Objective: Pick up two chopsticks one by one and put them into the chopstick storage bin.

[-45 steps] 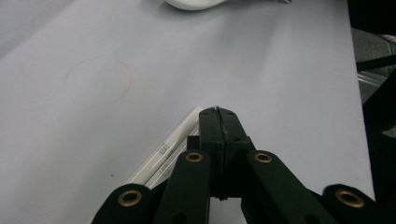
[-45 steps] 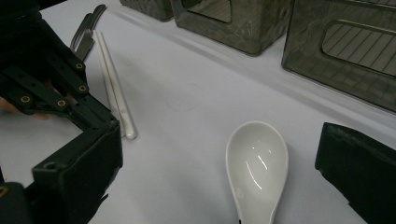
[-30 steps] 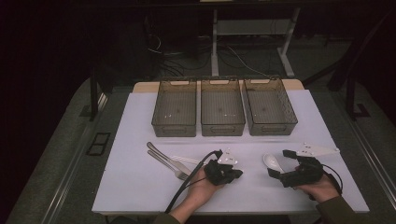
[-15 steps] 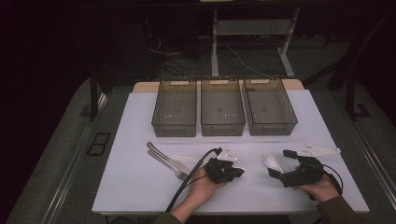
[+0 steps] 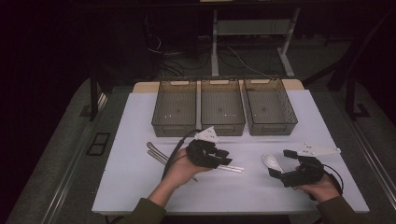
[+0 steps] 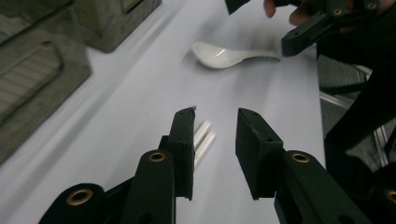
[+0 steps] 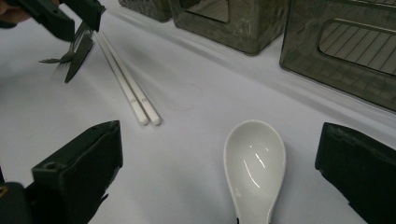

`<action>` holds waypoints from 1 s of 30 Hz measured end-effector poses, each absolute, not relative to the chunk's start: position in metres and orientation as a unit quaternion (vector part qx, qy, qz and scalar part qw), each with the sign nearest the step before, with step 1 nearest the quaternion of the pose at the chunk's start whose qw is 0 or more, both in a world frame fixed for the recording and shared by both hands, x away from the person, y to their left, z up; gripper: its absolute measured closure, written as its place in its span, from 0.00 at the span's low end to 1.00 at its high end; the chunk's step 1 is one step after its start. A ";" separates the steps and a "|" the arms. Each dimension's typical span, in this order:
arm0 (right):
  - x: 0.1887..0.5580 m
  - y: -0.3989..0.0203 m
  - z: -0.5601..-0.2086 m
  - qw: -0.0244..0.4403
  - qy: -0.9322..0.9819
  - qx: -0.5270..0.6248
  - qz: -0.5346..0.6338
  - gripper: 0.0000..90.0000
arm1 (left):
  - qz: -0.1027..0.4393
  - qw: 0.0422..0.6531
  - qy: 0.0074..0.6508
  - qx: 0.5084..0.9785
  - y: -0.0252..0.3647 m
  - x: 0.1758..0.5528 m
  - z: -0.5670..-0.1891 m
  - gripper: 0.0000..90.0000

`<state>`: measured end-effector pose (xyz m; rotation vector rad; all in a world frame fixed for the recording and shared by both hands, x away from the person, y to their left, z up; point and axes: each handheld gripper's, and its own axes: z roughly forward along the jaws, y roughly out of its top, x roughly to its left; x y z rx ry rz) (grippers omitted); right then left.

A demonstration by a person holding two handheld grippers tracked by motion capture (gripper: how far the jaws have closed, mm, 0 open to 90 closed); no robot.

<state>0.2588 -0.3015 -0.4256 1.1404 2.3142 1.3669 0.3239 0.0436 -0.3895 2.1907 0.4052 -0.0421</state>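
Three bins (image 5: 223,108) stand side by side at the upper middle of the counter (image 5: 140,186). Below them the chopsticks (image 5: 231,168) lie at centre, the fork (image 5: 156,154) to their left, the spoon (image 5: 272,162) to their right.

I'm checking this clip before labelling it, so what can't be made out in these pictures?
- Chopsticks: near ends hidden under the left gripper in the high view.
- Fork: blurred in the right gripper view, handle hidden behind the left gripper.
- Spoon: handle cut off by the bottom edge in the right gripper view.
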 end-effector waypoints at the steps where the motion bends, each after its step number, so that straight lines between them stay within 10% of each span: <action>1: 0.259 -0.301 -0.426 0.111 0.788 0.388 0.465 0.01 | -0.018 0.437 0.162 0.885 0.047 0.329 -0.390 0.75; 30: 0.259 -0.301 -0.427 0.112 0.790 0.385 0.463 0.01 | -0.039 0.357 0.091 0.929 0.022 0.351 -0.436 0.89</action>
